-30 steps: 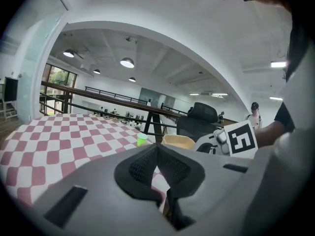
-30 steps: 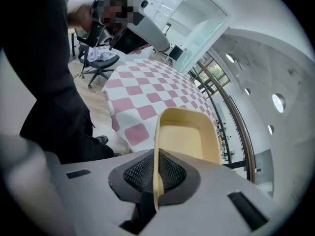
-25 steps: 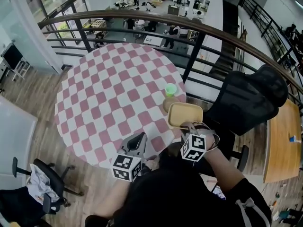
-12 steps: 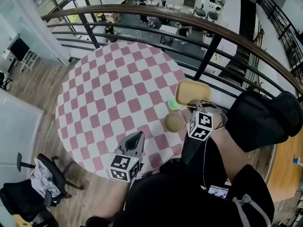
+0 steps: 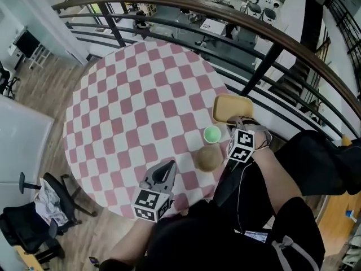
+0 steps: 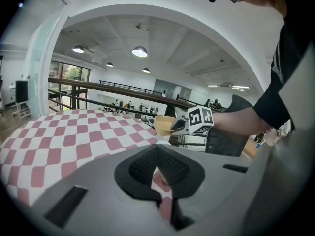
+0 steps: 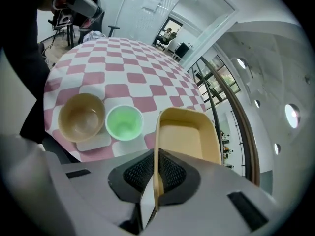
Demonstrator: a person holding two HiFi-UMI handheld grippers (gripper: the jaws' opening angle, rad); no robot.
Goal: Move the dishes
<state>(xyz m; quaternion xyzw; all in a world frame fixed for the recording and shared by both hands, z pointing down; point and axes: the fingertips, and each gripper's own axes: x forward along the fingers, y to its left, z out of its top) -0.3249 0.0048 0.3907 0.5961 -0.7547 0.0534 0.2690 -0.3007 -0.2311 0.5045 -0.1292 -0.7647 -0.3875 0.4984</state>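
With right hand-held gripper (image 5: 236, 123) clamped on tray's (image 5: 231, 107) near rim, apparently mid-carry over worktop (image 5: 130, 106) edge just beyond cup (image 5: 212, 134) and bowl (image 5: 207, 157), left hand-held gripper (image 5: 168, 168) closed, empty; next, probably: lowering flat, then letting go.

Office mezzanine: a railing (image 5: 279, 44) overlooks desks (image 5: 210, 26) below, office chair (image 5: 39, 219) nearby.

A round table (image 5: 130, 95) in pink-and-white checks spreads ahead of the left gripper (image 5: 168, 167). A dark curved railing (image 5: 225, 18) runs past the table's far edge, beyond the right gripper (image 5: 234, 122). An office chair (image 5: 34, 219) draped with cloth stands on the wood floor (image 5: 39, 83), well left of the left gripper.
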